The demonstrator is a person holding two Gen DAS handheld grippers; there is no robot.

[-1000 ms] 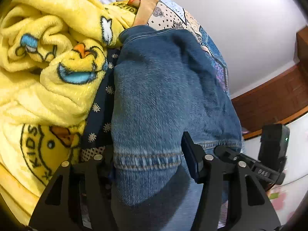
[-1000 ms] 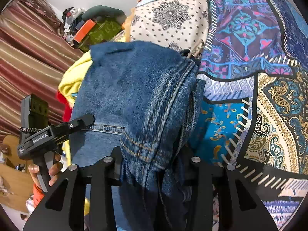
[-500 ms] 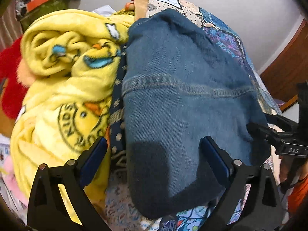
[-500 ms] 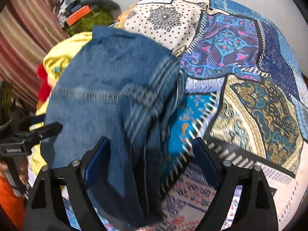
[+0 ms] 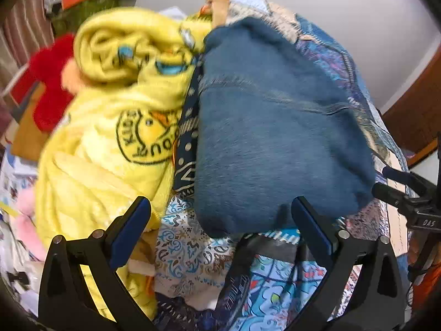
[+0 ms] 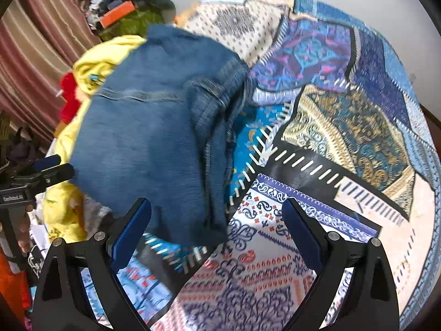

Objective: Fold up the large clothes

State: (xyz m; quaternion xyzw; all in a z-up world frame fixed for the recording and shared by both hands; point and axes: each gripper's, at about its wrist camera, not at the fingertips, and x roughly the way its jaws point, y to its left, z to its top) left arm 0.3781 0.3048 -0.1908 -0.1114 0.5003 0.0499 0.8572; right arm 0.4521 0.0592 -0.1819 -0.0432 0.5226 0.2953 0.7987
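A folded blue denim garment [image 5: 270, 132] lies on the patterned patchwork bedspread [image 5: 193, 251]. It also shows in the right wrist view [image 6: 154, 135], on the bedspread [image 6: 344, 127]. My left gripper [image 5: 220, 218] is open and empty, just in front of the denim's near edge. My right gripper [image 6: 216, 220] is open and empty, at the denim's near right corner. Each gripper appears at the edge of the other's view: the right one [image 5: 408, 195] and the left one [image 6: 35, 176].
A yellow fleece blanket with a duck print [image 5: 115, 115] is heaped to the left of the denim. A red plush item [image 5: 46, 82] lies beyond it. A striped curtain [image 6: 41, 38] and cluttered bags [image 6: 129, 13] stand at the back left. Wooden furniture [image 5: 413, 115] is at the right.
Both grippers have opened and let go of the denim, then drawn back from it. The denim now lies folded on the bedspread.
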